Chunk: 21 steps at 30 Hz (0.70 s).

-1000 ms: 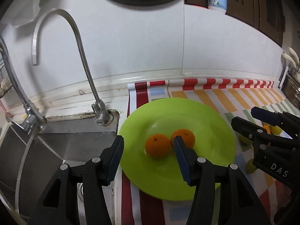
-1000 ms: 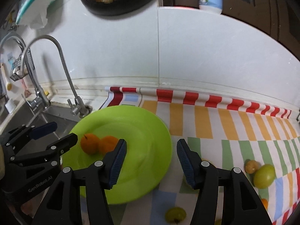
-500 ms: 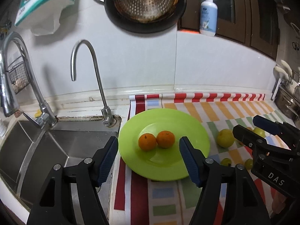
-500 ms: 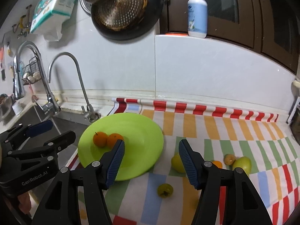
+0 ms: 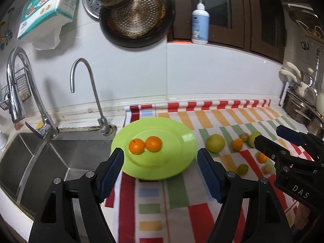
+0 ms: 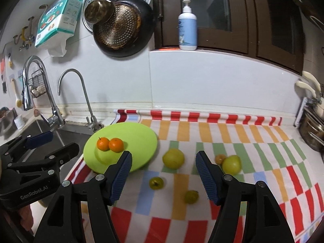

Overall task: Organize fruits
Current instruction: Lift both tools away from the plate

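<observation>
While both claws hang wide open over the bench with nothing between their blue pads, the fruit lies spread across the striped cloth [image 6: 202,212] below them. The left claw [image 5: 160,172] faces the near rim of the green plate [image 5: 182,147]; the right claw [image 6: 163,174] faces the loose fruit to the plate's right. Nearest the right claw lie two small green fruits [image 6: 156,183] [image 6: 191,196], the first showing its stem pit upward. Just beyond, a large yellow-green fruit [image 6: 173,159] sits near the plate's right edge, apart from it. Further right, another yellow-green fruit [image 6: 231,165] touches a small brownish-orange one [image 6: 220,159]. The left camera also shows small oranges [image 5: 237,144] [image 5: 262,158] on the cloth, partly behind the right claw. On the plate, two oranges [image 6: 103,143] [image 6: 116,144] sit side by side, touching, stems up; being round, they show no long axis. Beyond the plate, at the cloth's left edge, are the sink [image 5: 60,154] and its curved tap [image 5: 89,93].
</observation>
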Tool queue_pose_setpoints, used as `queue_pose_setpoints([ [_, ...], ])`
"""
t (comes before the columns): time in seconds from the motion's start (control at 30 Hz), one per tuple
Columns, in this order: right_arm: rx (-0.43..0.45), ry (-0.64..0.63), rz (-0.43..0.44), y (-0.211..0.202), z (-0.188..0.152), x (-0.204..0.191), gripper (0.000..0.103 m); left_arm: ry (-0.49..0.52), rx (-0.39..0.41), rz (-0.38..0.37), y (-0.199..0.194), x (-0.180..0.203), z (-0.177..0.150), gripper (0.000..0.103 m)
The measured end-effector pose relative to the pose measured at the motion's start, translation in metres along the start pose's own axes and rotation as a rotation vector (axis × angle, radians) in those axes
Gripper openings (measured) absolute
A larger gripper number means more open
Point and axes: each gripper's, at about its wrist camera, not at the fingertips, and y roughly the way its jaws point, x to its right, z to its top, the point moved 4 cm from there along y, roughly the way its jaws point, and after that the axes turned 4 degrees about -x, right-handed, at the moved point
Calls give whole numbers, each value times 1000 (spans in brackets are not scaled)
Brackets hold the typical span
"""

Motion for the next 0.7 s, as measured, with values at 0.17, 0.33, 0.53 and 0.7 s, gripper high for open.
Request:
queue_pose_setpoints([
  [0.17,11,-4,-35,-18,-12,22,66,23,12,-25,-9,20,-5,74],
  [0.33,25,-3,-56,-31,-17,38,66,36,34,-32,-17,39,-9,74],
  [0.53,25,4,-60,-39,-25,53,66,36,37,-38,-20,51,-16,74],
  [0.7,-1,15,-65,-37,-37,64,66,59,11,-53,-13,61,-27,74],
])
